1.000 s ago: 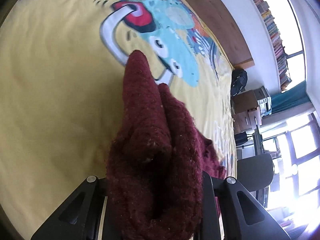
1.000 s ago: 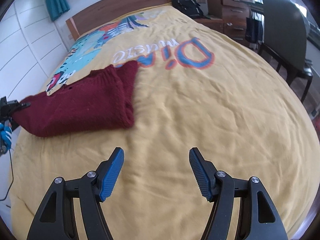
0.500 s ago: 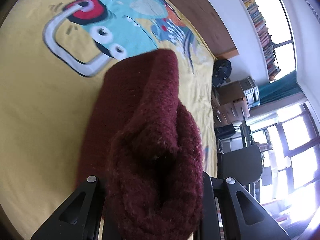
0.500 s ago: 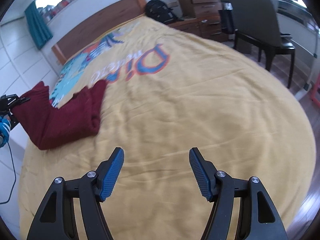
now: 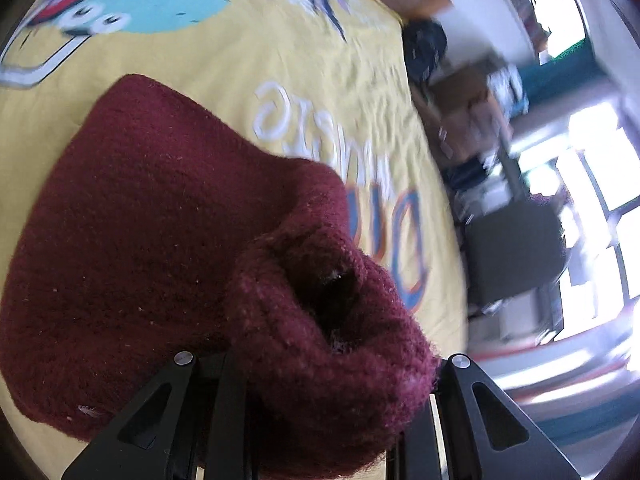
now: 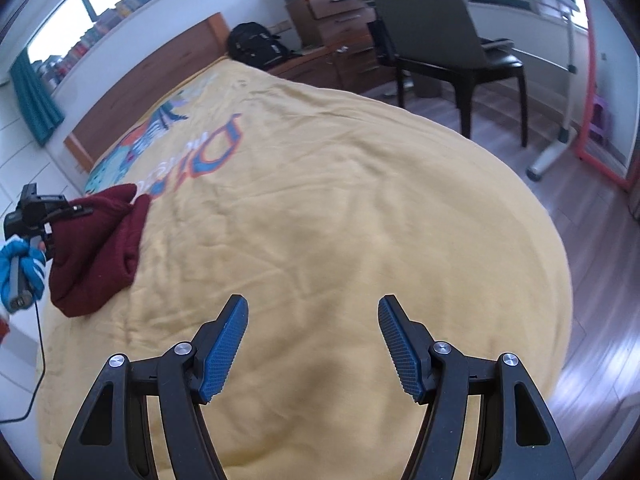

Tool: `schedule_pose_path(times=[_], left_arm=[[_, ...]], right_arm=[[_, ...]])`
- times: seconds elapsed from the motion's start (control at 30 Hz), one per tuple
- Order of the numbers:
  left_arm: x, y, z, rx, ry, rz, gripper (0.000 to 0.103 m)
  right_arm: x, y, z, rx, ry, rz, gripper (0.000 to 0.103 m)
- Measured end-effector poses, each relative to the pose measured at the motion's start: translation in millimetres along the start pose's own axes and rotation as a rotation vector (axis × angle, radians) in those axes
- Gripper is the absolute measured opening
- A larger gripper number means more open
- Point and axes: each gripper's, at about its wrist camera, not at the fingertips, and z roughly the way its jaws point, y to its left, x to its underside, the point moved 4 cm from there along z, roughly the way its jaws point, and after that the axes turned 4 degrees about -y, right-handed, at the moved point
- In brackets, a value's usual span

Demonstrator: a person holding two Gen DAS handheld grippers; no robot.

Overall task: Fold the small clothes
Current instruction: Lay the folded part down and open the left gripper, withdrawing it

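Bedroom, yellow bedspread [image 6: 340,220] with a cartoon print, headboard [image 6: 152,76] at the far end. Maroon knit garment [image 6: 96,248] bunched near the bedspread's left edge, well short of the headboard. Left gripper [image 5: 332,420] clamped on a rolled edge of the knit, lifting it. Right gripper [image 6: 312,344] empty, jaws apart over bare bedspread. Probably mid-fold: next, laying the raised edge down flat and square.

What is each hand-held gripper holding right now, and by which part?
Left hand-held gripper: maroon knit garment, by a bunched edge. Right hand-held gripper: nothing, open.
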Motion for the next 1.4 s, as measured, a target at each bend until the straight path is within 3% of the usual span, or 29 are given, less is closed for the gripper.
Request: schedule_pose_path(times=[0.27, 0.53, 0.6, 0.73, 1.1, 1.4], left_arm=[[46.0, -28.8, 31.4, -0.142, 0.027, 0.197, 0.016], [74.0, -26.4, 50.4, -0.226, 0.051, 0.274, 0.019], [76.6, -28.9, 50.2, -0.219, 0.050, 0.282, 0.023], [79.1, -39.7, 47.5, -0.169, 0.067, 0.275, 0.043], [83.5, -69.9, 38.7, -0.076, 0.115, 0.317, 0.045], [80.2, -83.1, -7.6, -0.006, 0.081, 0.395, 0.045]], right_arm=[[3.1, -37.8, -12.5, 0.039, -0.023, 0.073, 0.069], [3.9, -43.6, -17.9, 0.041, -0.028, 0.082, 0.069], [3.6, -42.6, -18.0, 0.041, -0.026, 0.079, 0.069], [1.9, -37.4, -19.0, 0.041, -0.029, 0.076, 0.069], [-8.4, -34.9, -50.5, 0.057, -0.068, 0.058, 0.069], [-4.7, -10.3, -65.2, 0.033, -0.065, 0.016, 0.069]])
